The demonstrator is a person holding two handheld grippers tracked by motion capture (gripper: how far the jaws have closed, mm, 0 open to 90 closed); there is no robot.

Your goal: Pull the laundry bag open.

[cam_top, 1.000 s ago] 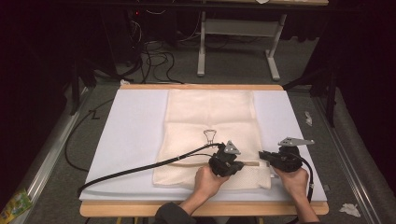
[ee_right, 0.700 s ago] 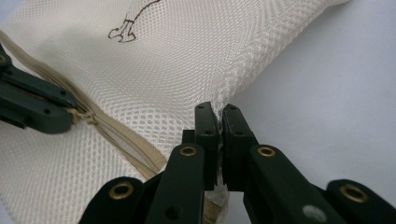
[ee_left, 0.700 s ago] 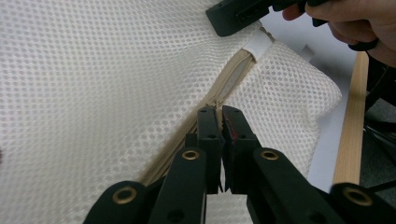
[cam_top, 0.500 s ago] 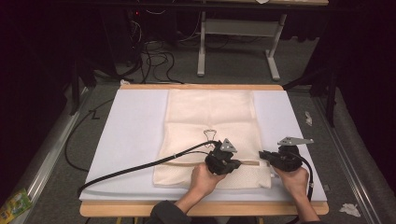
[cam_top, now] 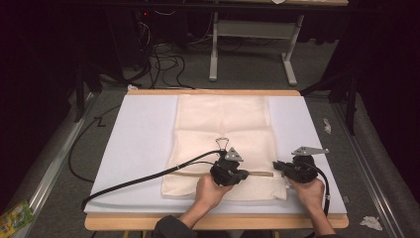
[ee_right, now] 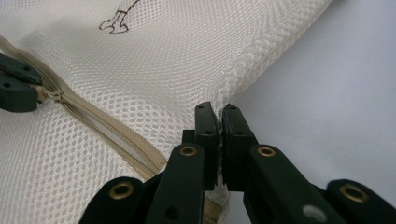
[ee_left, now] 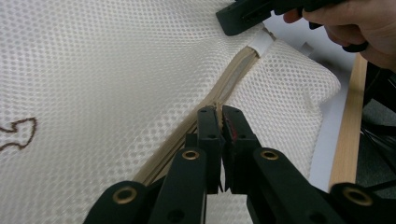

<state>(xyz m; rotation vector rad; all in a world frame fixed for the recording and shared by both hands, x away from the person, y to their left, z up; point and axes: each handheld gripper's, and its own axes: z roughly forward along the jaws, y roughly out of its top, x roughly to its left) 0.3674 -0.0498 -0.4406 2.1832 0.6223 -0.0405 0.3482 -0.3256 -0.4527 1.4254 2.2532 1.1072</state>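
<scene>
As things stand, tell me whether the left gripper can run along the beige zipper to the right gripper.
Probably yes: the left gripper is shut on the beige zipper, with nothing lying between it and the right gripper.

The mesh bag [cam_top: 225, 131] is cream with a fine honeycomb weave, a beige zipper [ee_left: 224, 91] and a small brown embroidered mark [ee_left: 18, 133]. The tongs [ee_left: 219, 116] are black with brass rivets; the tabletop [cam_top: 143, 134] is white, edged in pale wood.
</scene>
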